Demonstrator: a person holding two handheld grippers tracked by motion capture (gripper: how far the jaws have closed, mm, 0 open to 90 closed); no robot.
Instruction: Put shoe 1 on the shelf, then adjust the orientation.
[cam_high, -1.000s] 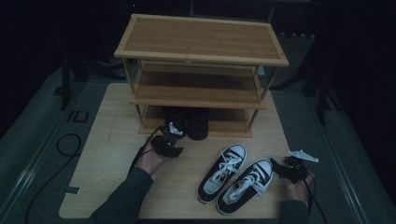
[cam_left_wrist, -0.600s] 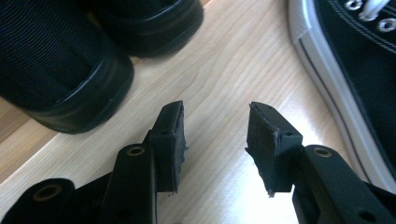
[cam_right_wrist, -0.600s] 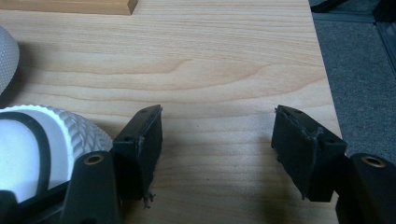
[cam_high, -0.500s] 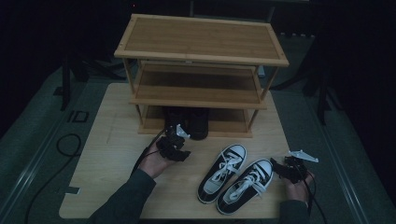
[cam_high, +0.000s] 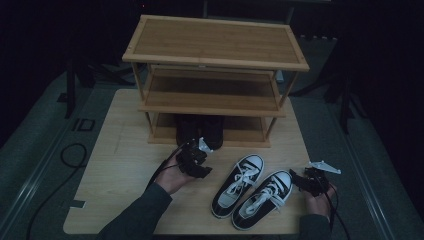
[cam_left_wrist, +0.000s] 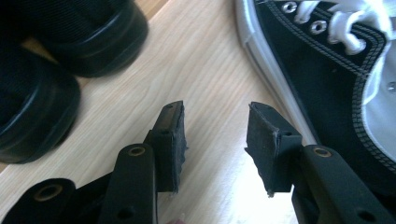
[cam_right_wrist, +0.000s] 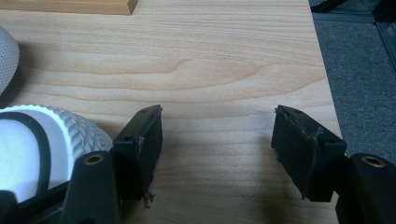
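Observation:
A pair of black-and-white sneakers lies on the wooden table, the left sneaker (cam_high: 239, 183) beside the right sneaker (cam_high: 263, 198). A pair of black shoes (cam_high: 200, 131) stands on the bottom shelf of the bamboo shoe rack (cam_high: 215, 52). My left gripper (cam_high: 196, 160) hovers just in front of the black shoes, left of the sneakers, open and empty. In the left gripper view, its jaws (cam_left_wrist: 215, 140) frame bare wood between the black shoes (cam_left_wrist: 42, 74) and a sneaker (cam_left_wrist: 336, 79). My right gripper (cam_high: 306, 180) sits open beside the right sneaker's toe; its jaws (cam_right_wrist: 217, 144) hold nothing, the toe cap (cam_right_wrist: 42, 140) at left.
The table (cam_high: 120, 165) has free wood at the left and front. Its right edge (cam_right_wrist: 322, 70) drops to grey floor close to my right gripper. A cable (cam_high: 70, 155) loops on the floor at left. The rack's middle shelf (cam_high: 210, 97) carries nothing.
My left gripper has shifted to the right, away from the black shoes and toward the sneakers, staying open. The right gripper and the sneakers have not moved.

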